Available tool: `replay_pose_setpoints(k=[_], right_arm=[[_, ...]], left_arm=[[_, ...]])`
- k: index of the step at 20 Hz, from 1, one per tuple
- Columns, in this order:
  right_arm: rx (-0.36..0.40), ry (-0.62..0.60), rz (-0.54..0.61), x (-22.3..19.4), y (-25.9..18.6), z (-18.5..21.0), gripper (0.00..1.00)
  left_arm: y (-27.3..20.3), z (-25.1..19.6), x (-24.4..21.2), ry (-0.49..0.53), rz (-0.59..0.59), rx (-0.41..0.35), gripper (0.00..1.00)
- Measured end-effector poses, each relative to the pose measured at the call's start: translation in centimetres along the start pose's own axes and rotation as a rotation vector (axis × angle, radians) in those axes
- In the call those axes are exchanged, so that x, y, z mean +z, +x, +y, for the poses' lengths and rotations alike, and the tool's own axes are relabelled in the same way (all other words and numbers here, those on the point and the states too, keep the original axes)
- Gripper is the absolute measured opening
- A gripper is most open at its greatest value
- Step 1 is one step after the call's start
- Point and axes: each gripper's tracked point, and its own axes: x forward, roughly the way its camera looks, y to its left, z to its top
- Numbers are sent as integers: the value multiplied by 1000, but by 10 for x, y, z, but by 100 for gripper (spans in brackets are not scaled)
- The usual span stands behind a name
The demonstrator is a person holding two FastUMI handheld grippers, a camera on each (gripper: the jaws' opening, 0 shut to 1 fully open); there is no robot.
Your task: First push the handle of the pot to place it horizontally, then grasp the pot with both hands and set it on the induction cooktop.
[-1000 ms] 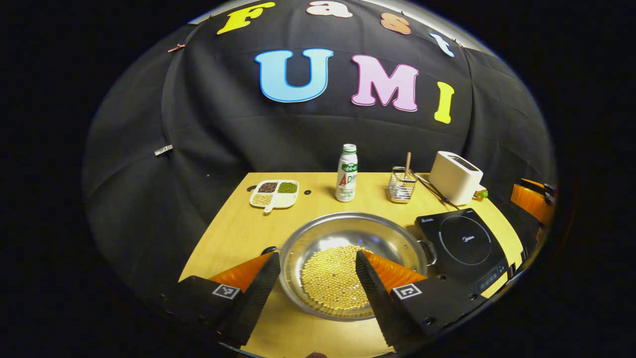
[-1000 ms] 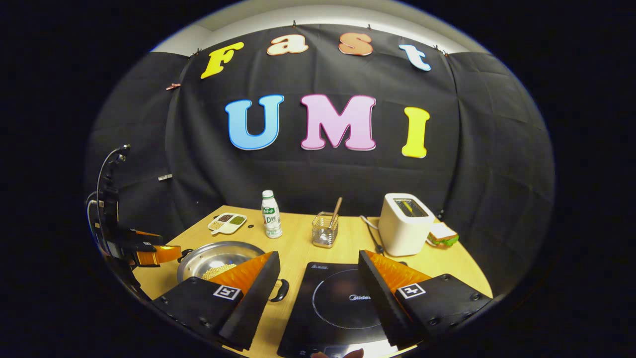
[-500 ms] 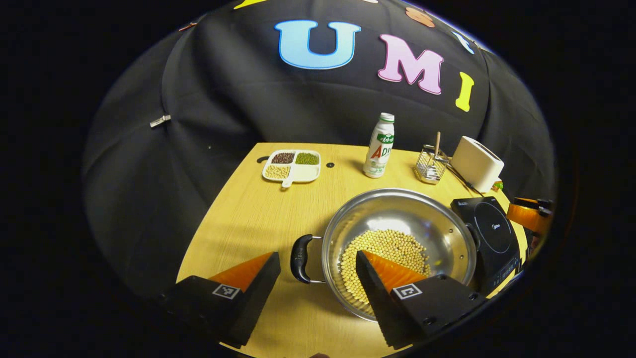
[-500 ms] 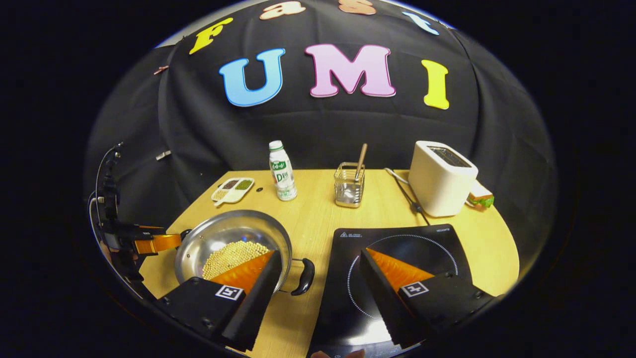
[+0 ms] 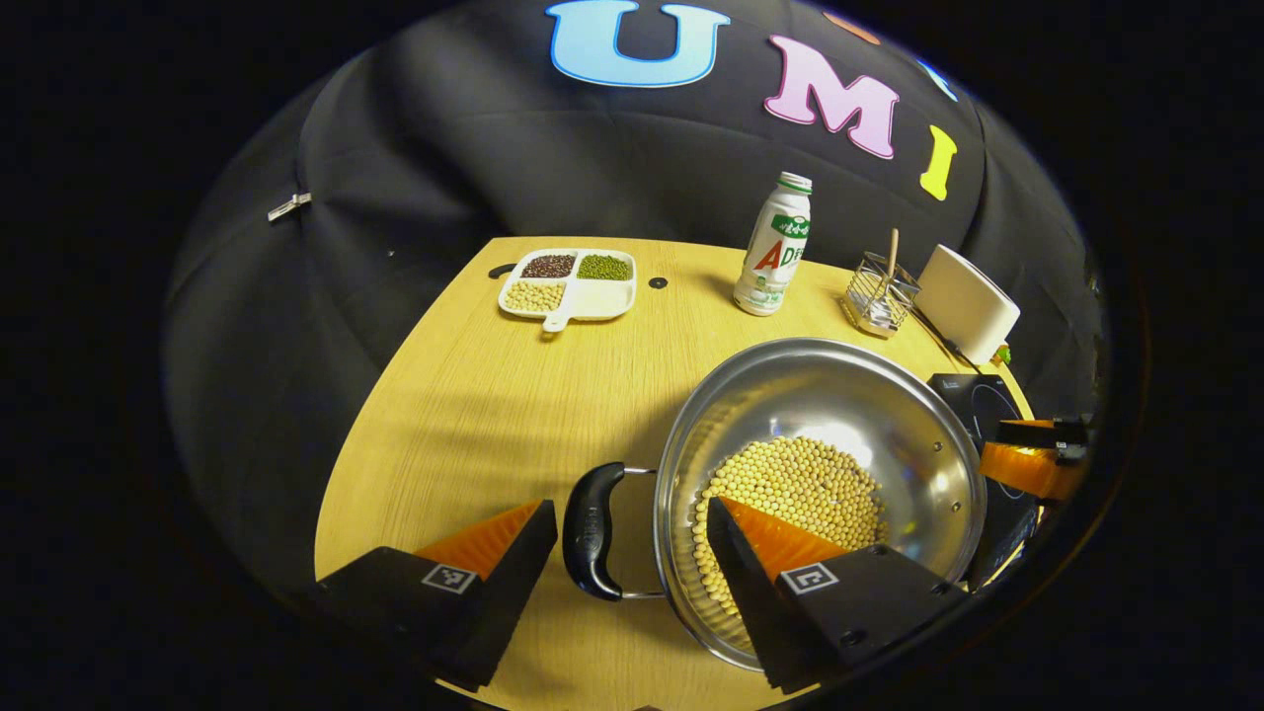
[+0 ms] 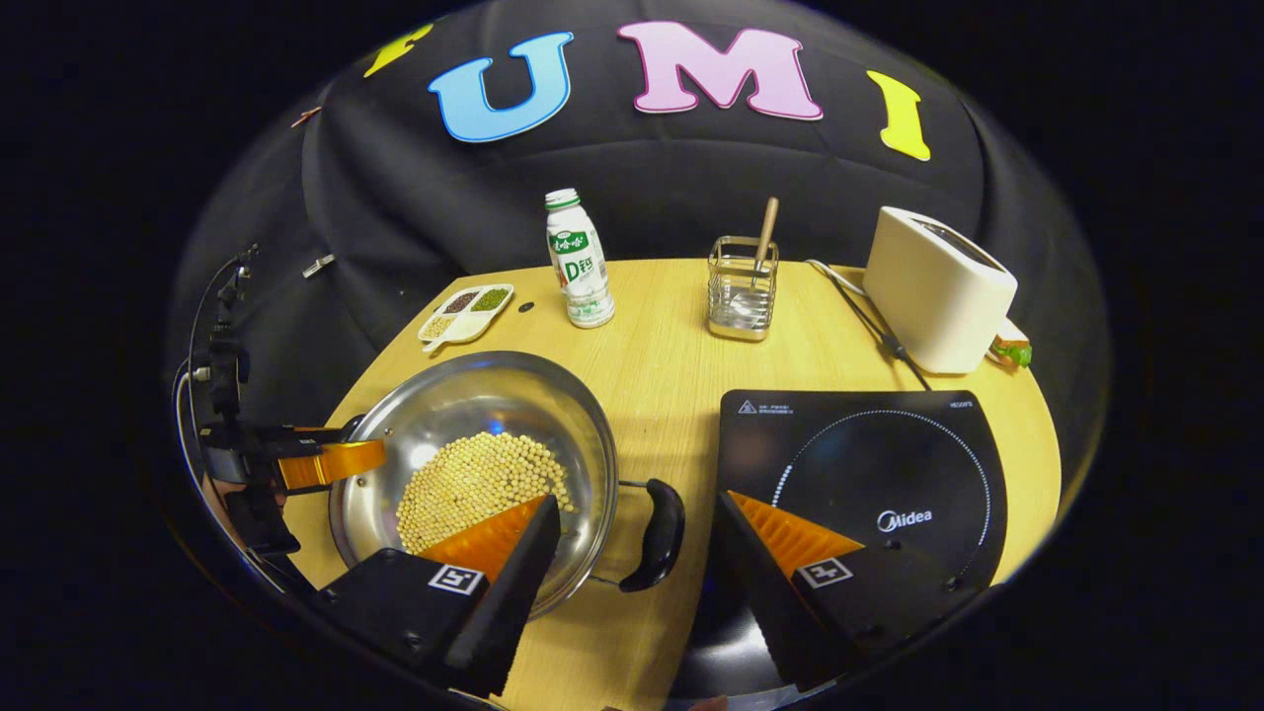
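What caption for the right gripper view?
Open right gripper straddles the pot handle, beside the cooktop.

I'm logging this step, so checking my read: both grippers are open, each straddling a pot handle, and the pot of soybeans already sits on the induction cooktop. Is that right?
Not quite. In the right gripper view the pot still rests on the wooden table, left of the induction cooktop, which is bare. The rest holds: the right gripper and left gripper are open, each straddling a handle.
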Motion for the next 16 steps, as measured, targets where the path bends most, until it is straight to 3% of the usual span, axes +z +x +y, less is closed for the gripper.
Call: replay_pose_setpoints(k=[2, 5, 8, 9, 10, 11, 12, 14, 16], right_arm=[[-19, 17, 20, -6, 10, -2, 99], [-10, 43, 63, -16, 25, 2, 99], [-34, 55, 88, -18, 42, 1, 83], [-52, 57, 89, -20, 40, 0, 81], [-74, 55, 90, -20, 44, -4, 70], [-91, 54, 91, -20, 48, -6, 73], [-104, 47, 95, -20, 52, -7, 65], [-122, 7, 95, -20, 55, -6, 63], [-127, -45, 91, -17, 52, -6, 68]], left_arm=[[6, -1, 1, 3, 5, -12, 95], [11, -3, -1, 7, 13, -23, 84], [16, 0, -3, 8, 19, -14, 82], [17, 2, -4, 6, 22, -9, 80], [18, 5, -5, 1, 25, -1, 79], [20, 7, -8, -5, 30, 5, 74], [21, 8, -11, -12, 35, 7, 74], [22, 8, -15, -32, 40, -8, 70], [23, 9, -15, -64, 26, -16, 70]])
